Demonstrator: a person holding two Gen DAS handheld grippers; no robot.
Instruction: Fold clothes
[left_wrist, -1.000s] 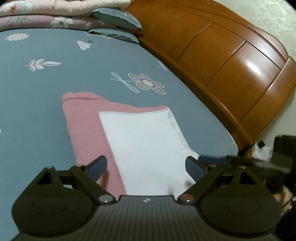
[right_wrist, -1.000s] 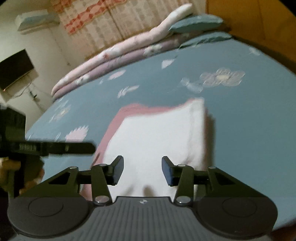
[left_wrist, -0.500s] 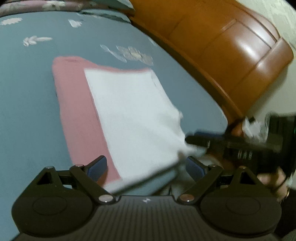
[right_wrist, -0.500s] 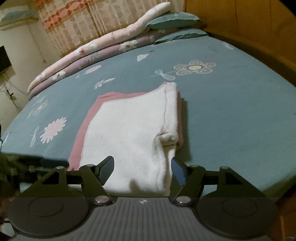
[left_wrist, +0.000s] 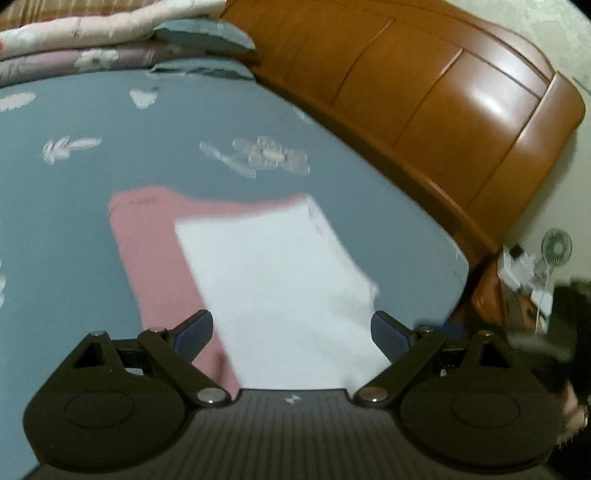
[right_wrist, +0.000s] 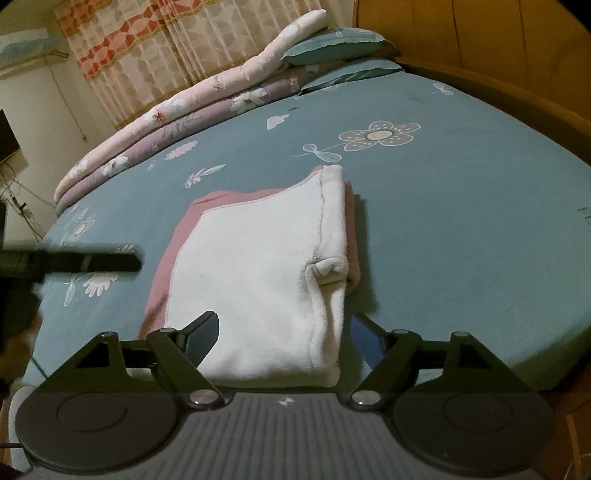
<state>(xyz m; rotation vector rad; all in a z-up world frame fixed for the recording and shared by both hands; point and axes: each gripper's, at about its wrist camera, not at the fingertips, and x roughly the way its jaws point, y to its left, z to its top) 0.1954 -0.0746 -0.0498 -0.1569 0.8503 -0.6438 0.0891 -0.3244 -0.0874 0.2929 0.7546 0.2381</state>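
From the left wrist we see the left gripper (left_wrist: 291, 328) with its jaws spread wide and nothing pinched, hovering over the near edge of the folded garment (left_wrist: 280, 280), a white layer on top of a pink one, lying on the blue flowered bedsheet (left_wrist: 74, 206). This view is blurred, but it alone gives us the curved wooden headboard (left_wrist: 443, 110) along the right, a small fan (left_wrist: 556, 246) beyond the bed's corner, and a hand (left_wrist: 572, 410) at the right edge (only partly in frame).

From the right wrist the picture is sharp. The right gripper (right_wrist: 284, 334) has its jaws opening; the garment's (right_wrist: 258, 266) near edge sits between them, and the pads do not press on it. Here we can read the folded thickness along the right side, with a small bulge in the fold. Only this view shows the patterned curtain (right_wrist: 147, 48), the rolled quilts (right_wrist: 177, 122) and pillows (right_wrist: 332, 44) at the far side, and the left gripper's dark finger (right_wrist: 92, 261) reaching in from the left over the sheet (right_wrist: 461, 221).
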